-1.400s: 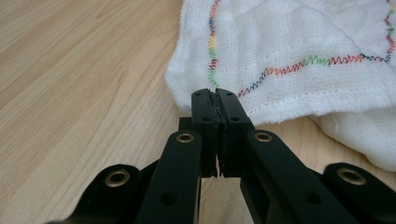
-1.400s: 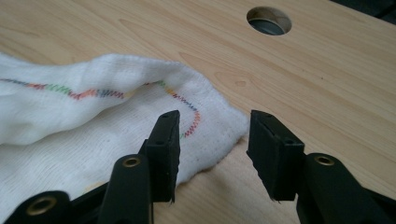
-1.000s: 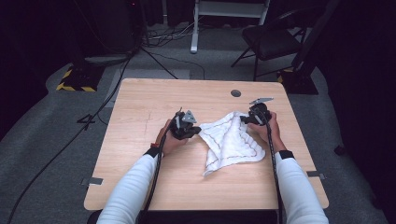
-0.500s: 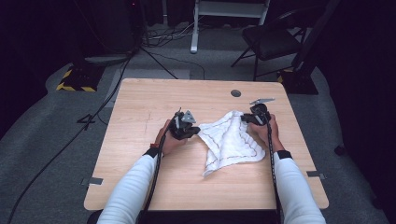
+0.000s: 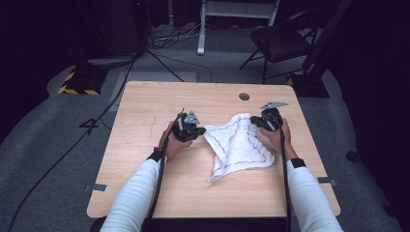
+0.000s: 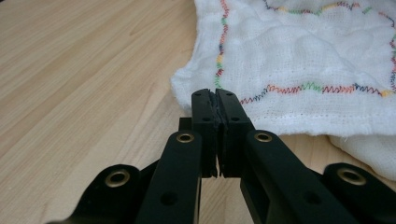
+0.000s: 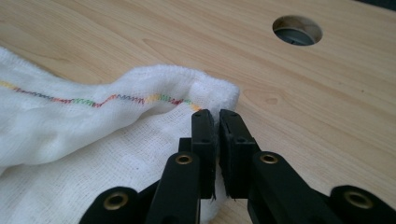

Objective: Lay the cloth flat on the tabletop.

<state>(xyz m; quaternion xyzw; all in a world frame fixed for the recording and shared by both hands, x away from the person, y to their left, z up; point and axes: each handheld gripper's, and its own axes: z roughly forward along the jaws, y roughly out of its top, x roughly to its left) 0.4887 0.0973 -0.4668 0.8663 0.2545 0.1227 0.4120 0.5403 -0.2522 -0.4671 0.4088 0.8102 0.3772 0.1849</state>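
Observation:
A white cloth [image 5: 239, 147] with wavy multicoloured stitching lies rumpled on the wooden table [image 5: 145, 193], stretched between the two grippers. My left gripper [image 5: 197, 130] is at the cloth's left corner. In the left gripper view its jaws [image 6: 215, 100] are pressed together right at the cloth's edge [image 6: 299, 70], apparently pinching it. My right gripper [image 5: 256, 121] is at the cloth's far right corner. In the right gripper view its jaws [image 7: 217, 116] are nearly together at a raised fold of the cloth [image 7: 154, 84], and the cloth runs under them.
A round cable hole [image 5: 244, 96] [image 7: 297, 30] sits in the table beyond the right gripper. Bare wood surrounds the cloth. Off the table's far side, on the floor, stand a black chair [image 5: 283, 43], a white stand [image 5: 237, 9] and cables.

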